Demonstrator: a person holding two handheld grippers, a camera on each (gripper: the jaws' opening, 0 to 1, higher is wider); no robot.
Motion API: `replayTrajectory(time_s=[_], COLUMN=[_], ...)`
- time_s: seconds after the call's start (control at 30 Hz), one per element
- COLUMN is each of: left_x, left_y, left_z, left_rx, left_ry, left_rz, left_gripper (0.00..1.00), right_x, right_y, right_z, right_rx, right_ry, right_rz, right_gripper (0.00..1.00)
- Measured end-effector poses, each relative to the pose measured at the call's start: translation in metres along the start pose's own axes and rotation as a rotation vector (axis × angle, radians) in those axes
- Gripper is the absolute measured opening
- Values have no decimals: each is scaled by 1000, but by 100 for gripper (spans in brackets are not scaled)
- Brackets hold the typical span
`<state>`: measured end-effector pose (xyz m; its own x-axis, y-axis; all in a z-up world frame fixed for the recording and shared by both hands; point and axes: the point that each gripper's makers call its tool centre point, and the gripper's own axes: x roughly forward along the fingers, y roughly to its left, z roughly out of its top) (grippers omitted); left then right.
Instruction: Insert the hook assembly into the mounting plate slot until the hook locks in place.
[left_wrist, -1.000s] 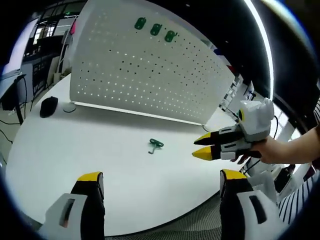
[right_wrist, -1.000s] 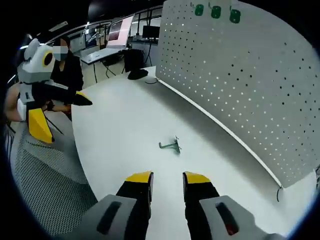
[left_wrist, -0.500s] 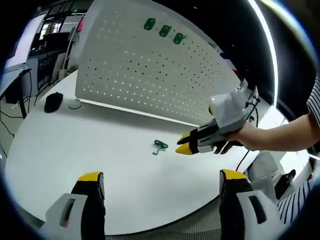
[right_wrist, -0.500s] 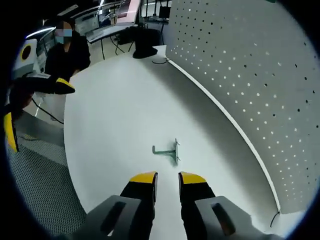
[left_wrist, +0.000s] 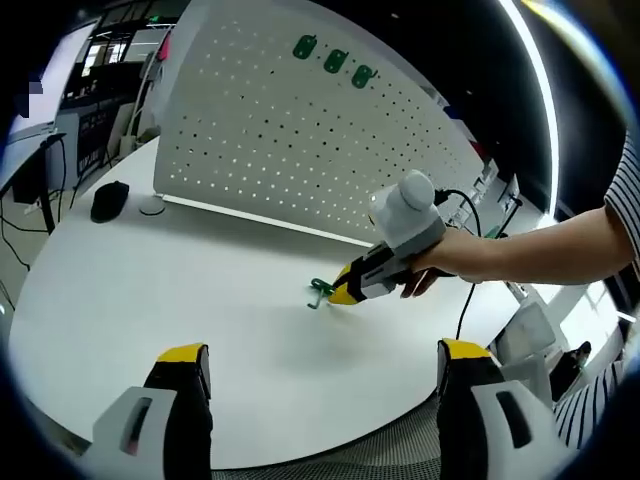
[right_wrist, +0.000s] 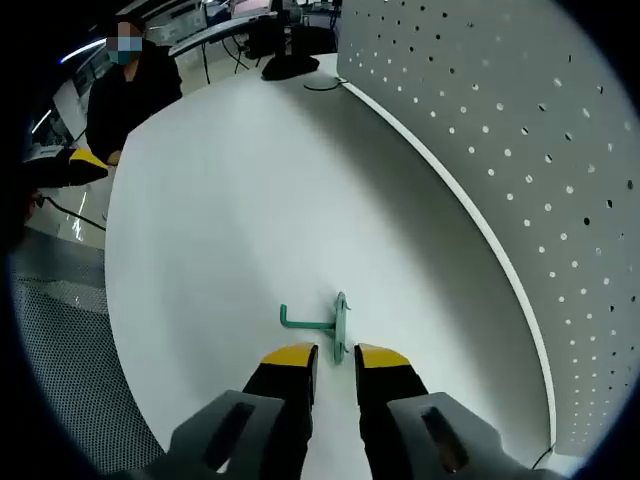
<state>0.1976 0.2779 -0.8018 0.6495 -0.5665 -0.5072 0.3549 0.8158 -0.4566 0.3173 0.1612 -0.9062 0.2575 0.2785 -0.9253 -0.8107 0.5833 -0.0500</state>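
Green hook (right_wrist: 322, 322) lies on the white table (right_wrist: 220, 200), near the pegboard (left_wrist: 300, 150). Right gripper (right_wrist: 335, 356) at the hook, jaws narrowly parted, not yet pinching. Left gripper (left_wrist: 325, 362) well back from the hook, jaws spread wide.

Left hand-held gripper (left_wrist: 325, 372): two grey jaws with black inner faces and yellow tips; a dark slot with a small reddish mark on each grey housing

Right hand-held gripper (right_wrist: 333, 357): same build, black jaws capped yellow, grey housings with dark recessed slots. In the left gripper view the right hand-held gripper (left_wrist: 345, 292) shows a grey and white body with black sides and yellow tips. A black cable (left_wrist: 466, 297) trails from its rear

Person's hand (left_wrist: 443, 262) is bare; striped sleeve (left_wrist: 630, 190), dark and light bands, at the upper arm
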Motion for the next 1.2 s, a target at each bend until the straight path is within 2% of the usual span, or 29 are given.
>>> replayTrajectory(time_s=[0.23,0.63,0.83,0.93,1.03,1.07,1.2], left_x=[0,0,0,-2,-1,-1,-5], left_y=[1,0,1,2,1,2,3], left_z=[-2,-3,-1,7,6,8,19], left_rx=[1,0,-12,27,-2,-11,20], left_ry=[5,8,7,-24,-14,-19,-28], left_rz=[5,7,2,0,-17,-18,-26], left_gripper=[95,95,93,88,90,90,89], right_x=[5,4,-6,-18,-29,-34,-50], right_y=[3,3,-1,-5,-6,-10,-10], right_z=[-2,-5,0,13,21,22,31], right_rx=[-30,-13,35,48,57,42,95], right_ry=[43,42,-27,-118,-171,-183,-257], right_rz=[29,23,-11,-55,-84,-117,-141], right_gripper=[8,2,1,1,1,1,1])
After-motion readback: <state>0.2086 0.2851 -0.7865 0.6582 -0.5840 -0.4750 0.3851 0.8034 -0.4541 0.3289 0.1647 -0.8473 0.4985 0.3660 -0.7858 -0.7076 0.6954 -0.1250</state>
